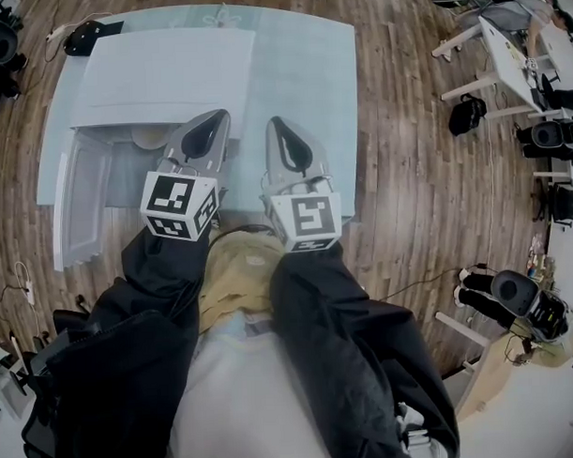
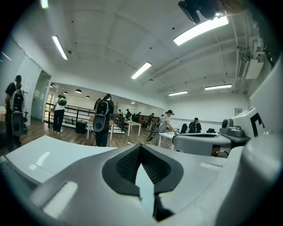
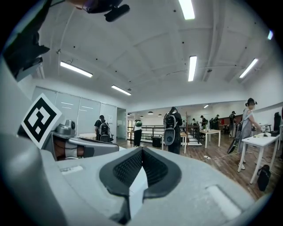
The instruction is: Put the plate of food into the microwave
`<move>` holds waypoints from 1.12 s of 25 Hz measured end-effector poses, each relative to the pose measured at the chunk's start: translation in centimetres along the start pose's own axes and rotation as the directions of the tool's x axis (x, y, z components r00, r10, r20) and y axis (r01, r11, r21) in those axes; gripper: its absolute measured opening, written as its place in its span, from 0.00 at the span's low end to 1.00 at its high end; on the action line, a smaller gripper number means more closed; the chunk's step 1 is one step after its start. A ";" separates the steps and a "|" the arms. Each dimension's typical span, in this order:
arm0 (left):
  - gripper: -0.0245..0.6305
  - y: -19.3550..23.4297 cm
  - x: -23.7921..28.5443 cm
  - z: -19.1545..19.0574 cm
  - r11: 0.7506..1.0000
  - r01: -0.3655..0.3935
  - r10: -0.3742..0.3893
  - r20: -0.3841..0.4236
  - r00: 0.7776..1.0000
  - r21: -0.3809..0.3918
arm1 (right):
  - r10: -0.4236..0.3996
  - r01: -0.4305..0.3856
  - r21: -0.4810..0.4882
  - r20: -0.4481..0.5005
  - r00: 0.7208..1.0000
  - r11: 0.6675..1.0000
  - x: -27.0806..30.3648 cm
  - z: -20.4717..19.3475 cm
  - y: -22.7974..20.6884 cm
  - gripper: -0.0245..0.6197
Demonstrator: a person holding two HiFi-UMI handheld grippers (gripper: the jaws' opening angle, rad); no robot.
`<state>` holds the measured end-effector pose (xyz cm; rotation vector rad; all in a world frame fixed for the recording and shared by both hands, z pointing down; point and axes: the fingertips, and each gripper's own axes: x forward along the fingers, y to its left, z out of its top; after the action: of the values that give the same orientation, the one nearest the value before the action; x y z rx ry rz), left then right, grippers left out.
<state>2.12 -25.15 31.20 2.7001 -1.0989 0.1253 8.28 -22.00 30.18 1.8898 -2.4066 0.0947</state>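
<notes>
Plate (image 1: 149, 137) – only tan curved edge showing, inside open white microwave (image 1: 164, 77); food not discernible. Left gripper (image 1: 219, 121) and right gripper (image 1: 277, 126) just in front of microwave, above tabletop (image 1: 309, 72) – both pressed together, empty

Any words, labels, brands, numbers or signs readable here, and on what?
None readable.
The left gripper and right gripper carry only black-and-white square marker patterns, no letters.
The microwave shows no legible brand or label in the head view.

Bright ceiling strip lights (image 3: 192, 67), fisheye bending at edges, dark vignetted corners
</notes>
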 end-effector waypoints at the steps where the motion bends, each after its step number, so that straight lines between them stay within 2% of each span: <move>1: 0.03 0.0 0.0 0.0 1.000 -0.001 0.001 -0.002 1.000 0.004 | 0.001 -0.001 -0.001 0.002 1.000 1.000 0.0 0.1 0.1 0.02; 14: 0.03 -0.7 0.3 -0.1 0.999 0.019 -0.019 -0.003 1.000 0.034 | -0.040 0.040 -0.001 0.005 0.999 0.999 -0.7 -0.1 -0.7 0.02; 28: 0.03 -0.3 0.1 -0.3 0.999 0.001 -0.001 -0.006 1.000 0.042 | -0.028 0.028 0.006 0.017 0.999 1.000 -0.5 0.1 -0.5 0.02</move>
<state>2.42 -24.95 31.47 2.7352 -1.1054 0.1586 8.90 -21.68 30.08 1.9336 -2.3930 0.0841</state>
